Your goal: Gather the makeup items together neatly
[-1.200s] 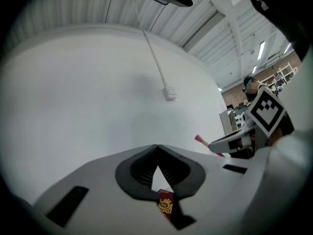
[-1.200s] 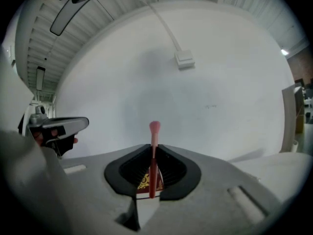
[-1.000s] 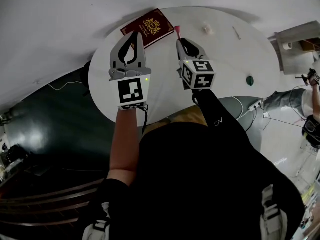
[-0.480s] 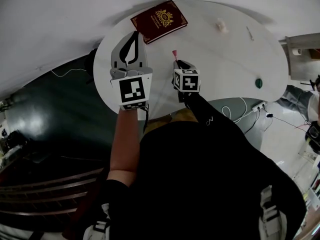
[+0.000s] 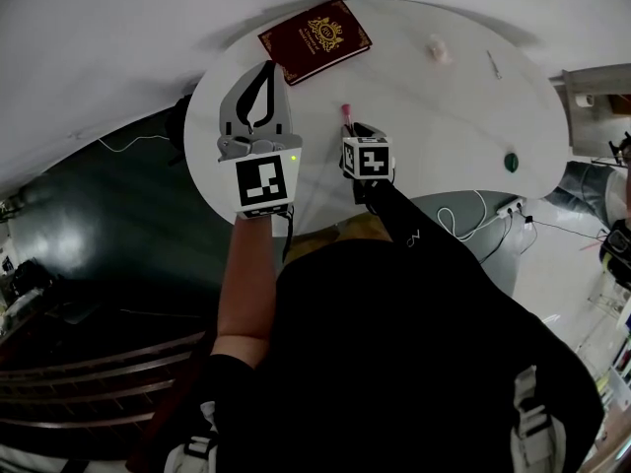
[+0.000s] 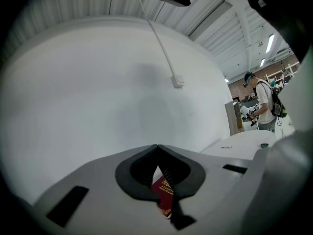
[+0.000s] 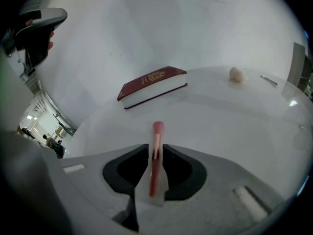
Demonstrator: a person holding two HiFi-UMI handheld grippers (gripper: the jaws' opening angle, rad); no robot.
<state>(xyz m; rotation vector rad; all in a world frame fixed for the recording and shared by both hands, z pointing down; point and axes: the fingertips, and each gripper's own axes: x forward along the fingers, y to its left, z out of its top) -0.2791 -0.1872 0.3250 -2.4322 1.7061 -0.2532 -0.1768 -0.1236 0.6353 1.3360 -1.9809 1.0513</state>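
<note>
Setting down, by the look of it: the right tongs [image 5: 355, 130] point steeply at the round white worktop [image 5: 434, 116]. Their jaws have just been easing apart, and the slim pink makeup stick [image 7: 155, 160] lies in the gap between them, no longer pinched, I judge. Its tip pokes out at 12 o'clock from the tongs. The left tongs [image 5: 265, 68] sit level at 9 o'clock of the right pair, jaws closed tip to tip on nothing.

So one item is being placed, and the gathering is barely begun. The small pale fluffy puff [image 5: 437, 49] sits at 1 o'clock on the worktop and the thin pale stick [image 5: 492, 64] at 2 o'clock, well apart from the pink one. The next move calls for a clean lift away, then a reach out to those two.

A dark red hardback book with a gold crest [image 5: 315, 39] lies at 11 o'clock, and a small dark green round thing [image 5: 511, 163] at 4 o'clock near the rim. Beyond stands a white wall [image 6: 122, 82]. A dark floor [image 5: 89, 225] with a cable [image 5: 128, 168] spreads at 9 o'clock, and another person [image 6: 264, 104] stands far off.
</note>
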